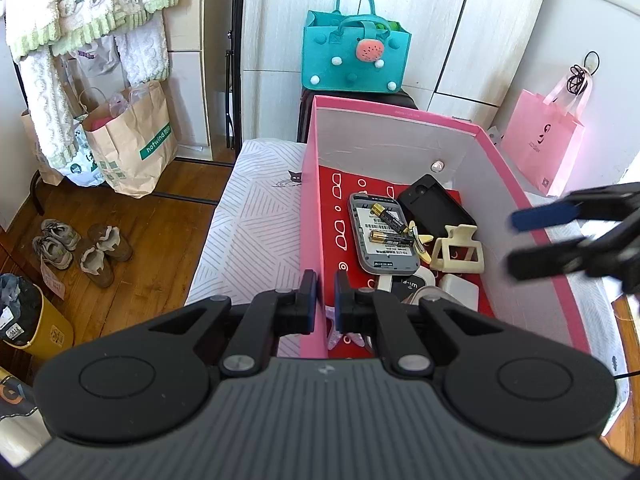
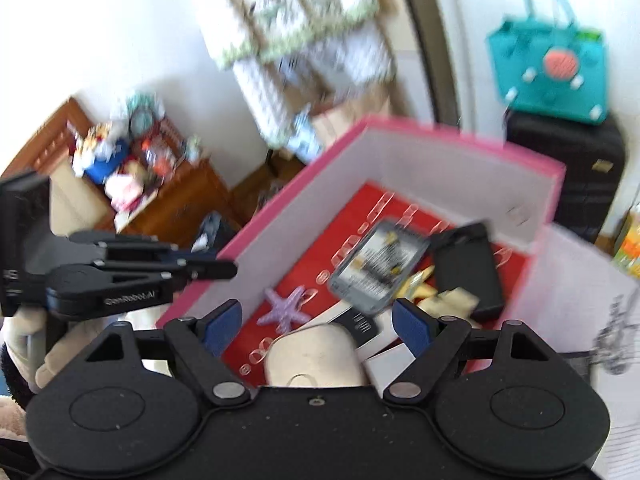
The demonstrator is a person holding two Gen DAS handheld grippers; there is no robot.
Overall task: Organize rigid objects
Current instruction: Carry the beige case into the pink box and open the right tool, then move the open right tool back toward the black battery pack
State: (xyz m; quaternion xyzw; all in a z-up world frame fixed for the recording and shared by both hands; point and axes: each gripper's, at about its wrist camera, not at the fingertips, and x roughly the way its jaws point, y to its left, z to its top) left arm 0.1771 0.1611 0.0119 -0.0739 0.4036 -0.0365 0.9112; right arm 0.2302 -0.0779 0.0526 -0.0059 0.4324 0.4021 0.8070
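Tongs, left: the left tongs (image 1: 325, 294) sit pressed together over the near corner of the pink box (image 1: 308, 216); whether they pinch its wall I cannot tell, and no loose item is between them.
Tongs, right: the right tongs (image 2: 318, 320) stand wide apart with nothing between the pads, poised above the near end of the box.
Box, near end: a beige rounded case (image 2: 316, 356) lies just below the right tongs, next to a white adapter (image 1: 458, 286) and a lilac starfish (image 2: 285, 308) on the red lining.
Box, middle: a grey device (image 1: 378, 232) lies face down with two batteries (image 1: 390, 226) on top; beside it sit a yellow clip (image 1: 418, 242) and a cream claw clip (image 1: 458, 250).
Box, far end: a black phone case (image 1: 434, 208) rests against the far wall.
Where the box sits: on a white patterned bed cover (image 1: 252, 220), not on any surface with legs that I can see.
Progress: my guess is the sorting is well along, since many hard items already lie inside.
Left to do: I see no stray rigid item on the visible cover, so what is left is unclear; the contents lie jumbled and may want tidying.
Beyond: a teal felt bag (image 1: 354, 56) stands on a black suitcase (image 2: 568, 172) behind the box.
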